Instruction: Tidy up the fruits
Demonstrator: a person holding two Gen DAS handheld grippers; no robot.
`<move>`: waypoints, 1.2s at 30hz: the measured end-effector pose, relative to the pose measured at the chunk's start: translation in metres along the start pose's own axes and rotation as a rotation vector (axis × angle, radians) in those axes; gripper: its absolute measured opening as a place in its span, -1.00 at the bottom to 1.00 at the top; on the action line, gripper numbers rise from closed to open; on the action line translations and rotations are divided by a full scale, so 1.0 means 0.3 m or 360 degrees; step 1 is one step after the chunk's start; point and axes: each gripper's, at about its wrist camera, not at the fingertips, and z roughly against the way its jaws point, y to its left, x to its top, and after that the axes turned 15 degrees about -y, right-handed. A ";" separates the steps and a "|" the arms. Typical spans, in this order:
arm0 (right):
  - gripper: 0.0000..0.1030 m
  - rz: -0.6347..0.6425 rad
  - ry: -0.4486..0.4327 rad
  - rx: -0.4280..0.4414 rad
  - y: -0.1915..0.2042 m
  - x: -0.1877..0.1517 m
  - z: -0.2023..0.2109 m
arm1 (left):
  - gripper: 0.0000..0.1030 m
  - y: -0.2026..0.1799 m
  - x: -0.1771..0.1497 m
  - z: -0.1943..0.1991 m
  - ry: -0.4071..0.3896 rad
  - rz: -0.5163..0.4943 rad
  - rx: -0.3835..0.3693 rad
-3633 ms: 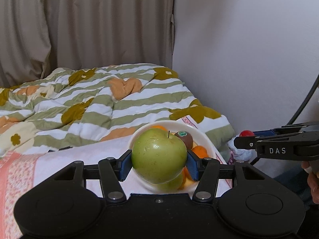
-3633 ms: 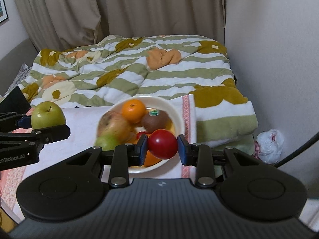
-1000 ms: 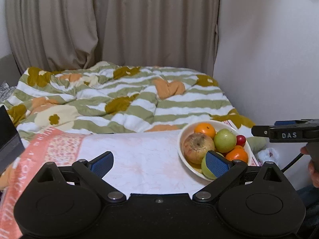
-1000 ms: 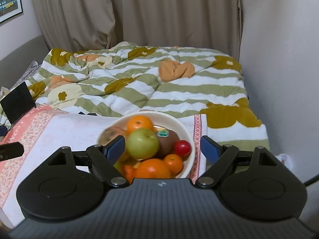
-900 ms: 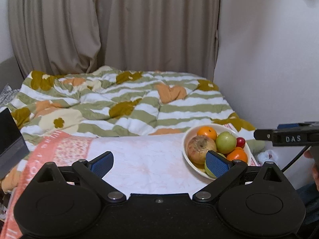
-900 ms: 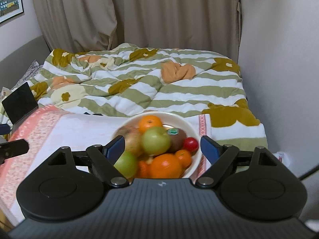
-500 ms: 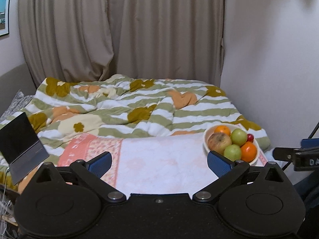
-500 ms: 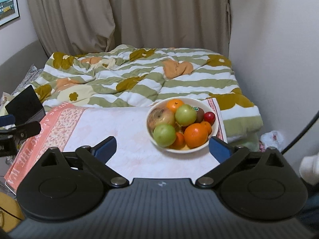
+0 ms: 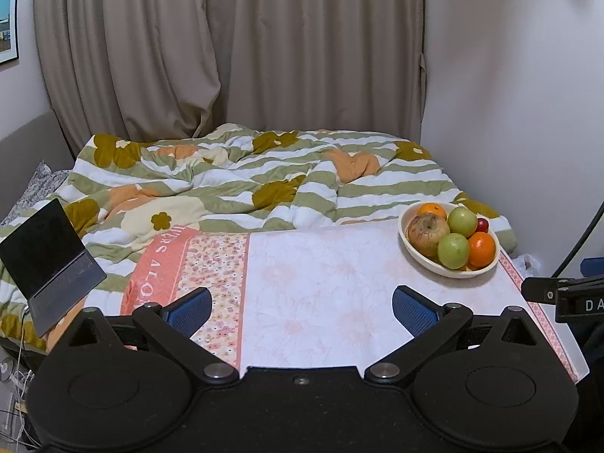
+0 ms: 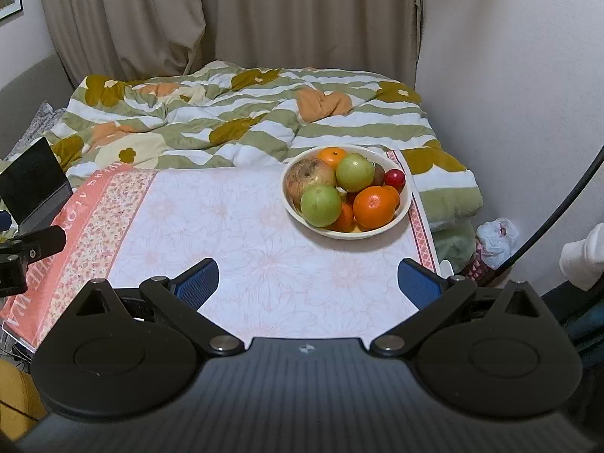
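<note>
A cream bowl (image 10: 403, 211) stands at the far right of the table and also shows in the left wrist view (image 9: 426, 264). It holds two green apples (image 10: 321, 205), a brownish apple (image 10: 307, 178), oranges (image 10: 373, 207), a kiwi and a small red fruit (image 10: 395, 178). My left gripper (image 9: 301, 305) is open and empty, over the near edge of the table, well back from the bowl. My right gripper (image 10: 307, 281) is open and empty, in front of the bowl and short of it.
The table carries a pale flowered cloth (image 10: 245, 234) with a pink patterned band at the left. An open laptop (image 9: 49, 260) stands off the left edge. A bed with a striped quilt (image 9: 241, 177) lies behind. A wall and a cable are at the right.
Both grippers have let go of their fruit, a green apple and a red fruit, which now lie in the bowl. Both have pulled back from the bowl and stand wide open.
</note>
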 end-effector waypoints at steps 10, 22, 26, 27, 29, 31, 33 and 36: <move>1.00 -0.0001 0.0004 -0.0001 0.026 0.008 -0.007 | 1.00 0.009 -0.001 -0.002 0.0003 -0.0005 0.0008; 1.00 -0.0005 0.0006 0.0001 0.025 0.010 -0.008 | 1.00 0.014 -0.004 -0.001 -0.0005 -0.0006 0.0019; 1.00 -0.0003 0.0008 -0.0003 0.030 0.009 -0.010 | 1.00 0.013 -0.004 0.001 -0.0007 -0.0004 0.0027; 1.00 -0.0005 0.0009 -0.0001 0.025 0.009 -0.010 | 1.00 0.012 -0.003 0.001 -0.0007 -0.0005 0.0026; 1.00 -0.0003 0.0008 -0.0002 0.025 0.010 -0.010 | 1.00 0.014 -0.003 0.002 -0.0007 -0.0004 0.0028; 1.00 -0.0002 0.0009 -0.0001 0.026 0.010 -0.011 | 1.00 0.015 -0.001 0.004 -0.0007 -0.0003 0.0034; 1.00 -0.0004 0.0012 0.0000 0.029 0.011 -0.012 | 1.00 0.015 0.000 0.005 -0.0008 -0.0002 0.0034; 1.00 -0.0003 0.0009 0.0000 0.024 0.011 -0.010 | 1.00 0.015 -0.001 0.008 -0.0009 0.0000 0.0040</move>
